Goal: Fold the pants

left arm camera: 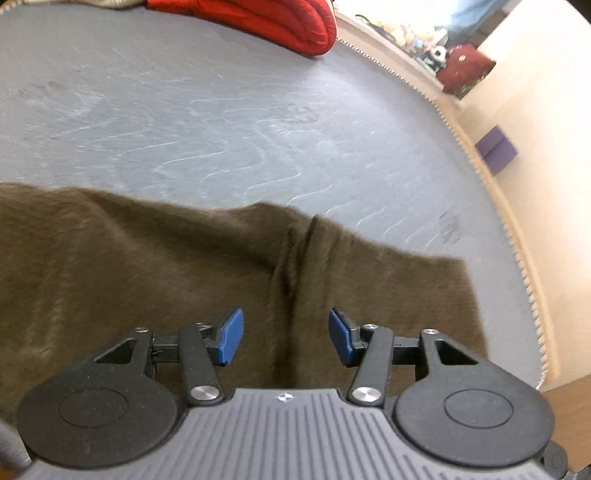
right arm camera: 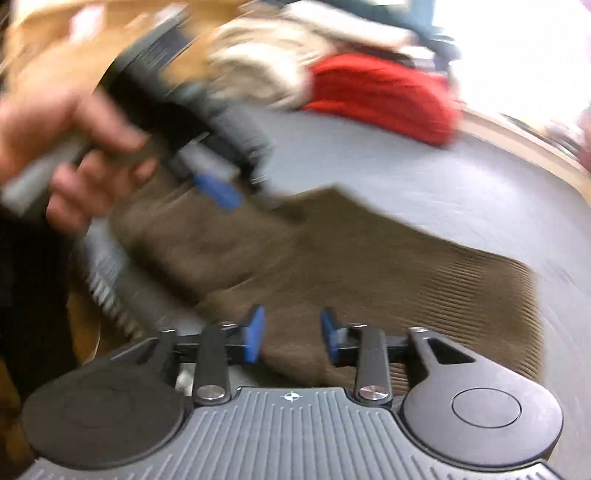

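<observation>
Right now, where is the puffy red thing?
The puffy red fabric bundle lies at the far edge of the grey mat, beyond the brown pants.

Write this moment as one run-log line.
task: fold pants | pants: flat on mat | left hand-held gripper: open | right hand-held gripper: open

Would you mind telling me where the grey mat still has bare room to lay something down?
Free: the wide grey mat between the brown pants and the red garment, and the strip right of the pants along the mat's toothed edge. Crowded: the near side under the pants, and the far corner with the red garment.
</observation>
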The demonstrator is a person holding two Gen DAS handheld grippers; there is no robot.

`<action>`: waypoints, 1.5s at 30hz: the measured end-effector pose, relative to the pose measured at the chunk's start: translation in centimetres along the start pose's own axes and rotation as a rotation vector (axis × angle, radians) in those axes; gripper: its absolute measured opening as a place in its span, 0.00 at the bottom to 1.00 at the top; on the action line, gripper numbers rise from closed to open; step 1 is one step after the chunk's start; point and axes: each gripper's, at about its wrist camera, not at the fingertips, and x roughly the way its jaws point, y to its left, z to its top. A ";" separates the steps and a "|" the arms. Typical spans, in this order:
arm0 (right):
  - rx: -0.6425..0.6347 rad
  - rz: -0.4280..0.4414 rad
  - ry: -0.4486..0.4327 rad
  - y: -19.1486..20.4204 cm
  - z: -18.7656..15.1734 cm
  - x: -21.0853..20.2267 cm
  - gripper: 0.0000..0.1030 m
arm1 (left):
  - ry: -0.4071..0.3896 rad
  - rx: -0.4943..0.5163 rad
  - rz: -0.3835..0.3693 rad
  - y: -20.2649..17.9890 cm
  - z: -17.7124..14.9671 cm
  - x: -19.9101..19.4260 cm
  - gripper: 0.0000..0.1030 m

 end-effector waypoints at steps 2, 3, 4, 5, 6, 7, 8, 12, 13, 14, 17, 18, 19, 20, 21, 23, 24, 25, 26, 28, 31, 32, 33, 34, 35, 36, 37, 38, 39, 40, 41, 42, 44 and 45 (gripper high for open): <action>0.156 -0.105 -0.029 -3.3 -0.1 -1.4 0.51 | 0.013 -0.026 -0.032 -0.1 1.0 1.5 0.55; 0.227 -0.155 -0.032 -4.6 -0.5 -1.9 0.54 | 0.015 -0.034 -0.034 -0.1 1.4 2.3 0.56; 0.317 -0.224 -0.018 -6.4 -0.9 -2.2 0.61 | 0.017 -0.040 -0.035 -0.1 1.6 3.2 0.57; 0.401 -0.287 0.006 -8.1 -1.4 -2.5 0.63 | 0.023 -0.045 -0.035 -0.1 1.8 4.1 0.58; 0.476 -0.327 0.025 -9.6 -2.0 -2.7 0.63 | 0.035 -0.052 -0.035 -0.1 1.8 5.0 0.59; 0.554 -0.357 0.047 -11.1 -2.7 -2.9 0.63 | 0.053 -0.061 -0.033 0.0 1.8 6.0 0.59; 0.620 -0.377 0.070 -12.3 -3.4 -3.1 0.64 | 0.065 -0.065 -0.023 0.0 1.9 7.0 0.59; 0.889 -0.324 0.113 -15.3 -6.9 -2.7 0.70 | 0.059 -0.038 0.027 -0.6 1.7 9.2 0.63; 0.947 -0.300 0.120 -15.9 -7.6 -2.5 0.71 | 0.052 -0.022 0.037 -1.0 1.8 9.4 0.63; 0.989 -0.284 0.127 -16.4 -8.1 -2.0 0.74 | 0.049 -0.012 0.040 -1.3 1.8 9.5 0.61; 1.065 -0.262 0.138 -16.9 -9.1 -1.1 0.78 | 0.043 0.048 0.030 -2.4 2.1 9.1 0.22; 1.073 -0.258 0.129 -17.0 -9.2 -1.2 0.78 | 0.012 0.067 0.026 -2.7 2.3 8.4 0.17; 1.069 -0.259 0.127 -17.1 -9.1 -1.2 0.78 | -0.050 0.071 0.008 -3.1 2.6 7.1 0.16; 1.059 -0.260 0.129 -16.9 -8.8 -1.1 0.78 | -0.106 0.081 -0.007 -3.4 2.7 5.9 0.16; 1.051 -0.258 0.132 -16.8 -8.6 -0.9 0.78 | -0.153 0.114 0.005 -3.9 2.9 5.1 0.16; 1.035 -0.247 0.143 -16.8 -8.3 -0.8 0.78 | -0.161 0.164 0.058 -4.0 3.0 5.4 0.18; 1.019 -0.240 0.148 -16.5 -8.0 -0.5 0.78 | -0.129 0.157 0.085 -3.5 3.0 6.2 0.23; 1.007 -0.239 0.154 -16.6 -7.5 0.0 0.78 | -0.087 0.135 0.144 -2.8 3.1 7.0 0.23; 0.992 -0.248 0.162 -16.5 -7.3 0.4 0.78 | -0.083 0.119 0.224 -2.2 3.1 7.2 0.23; 0.981 -0.265 0.173 -16.5 -6.9 0.7 0.78 | -0.159 0.088 0.315 -1.7 3.1 6.0 0.24; 0.991 -0.283 0.182 -16.6 -6.6 1.0 0.74 | -0.161 0.100 0.197 -2.2 2.9 4.6 0.24; 0.986 -0.290 0.184 -16.5 -6.5 1.0 0.72 | -0.146 0.140 0.164 -2.7 2.3 4.4 0.24; 0.979 -0.303 0.186 -16.2 -6.7 0.8 0.71 | -0.129 0.186 0.145 -3.3 1.7 4.4 0.24; 0.975 -0.316 0.187 -16.1 -6.6 0.9 0.69 | -0.107 0.234 0.131 -4.0 0.9 4.6 0.24; 0.973 -0.327 0.189 -16.1 -6.5 1.0 0.65 | -0.084 0.260 0.121 -4.4 0.3 5.0 0.24; 0.973 -0.337 0.188 -16.1 -6.5 1.1 0.63 | -0.048 0.279 0.110 -4.5 -0.4 5.5 0.24; 0.973 -0.350 0.184 -16.0 -6.4 1.0 0.58 | 0.020 0.299 0.105 -4.6 -1.3 6.5 0.24; 0.976 -0.360 0.179 -15.9 -6.3 0.8 0.55 | 0.105 0.321 0.113 -4.5 -2.3 7.8 0.26; 0.980 -0.371 0.171 -15.8 -6.1 0.6 0.49 | 0.151 0.356 0.144 -4.5 -3.1 8.7 0.33; 0.978 -0.380 0.162 -15.6 -5.7 0.4 0.43 | 0.128 0.396 0.158 -4.8 -3.5 8.6 0.37; 0.963 -0.391 0.147 -15.2 -5.2 0.1 0.39 | 0.130 0.412 0.167 -5.1 -3.5 8.5 0.38; 0.937 -0.402 0.131 -14.7 -4.5 -0.2 0.37 | 0.132 0.406 0.168 -5.2 -3.2 8.3 0.39; 0.841 -0.423 0.074 -13.1 -2.5 -1.3 0.34 | 0.089 0.359 0.132 -4.9 -2.4 7.2 0.40; 0.778 -0.427 0.037 -12.0 -1.4 -1.9 0.34 | 0.061 0.338 0.103 -4.9 -2.2 6.2 0.41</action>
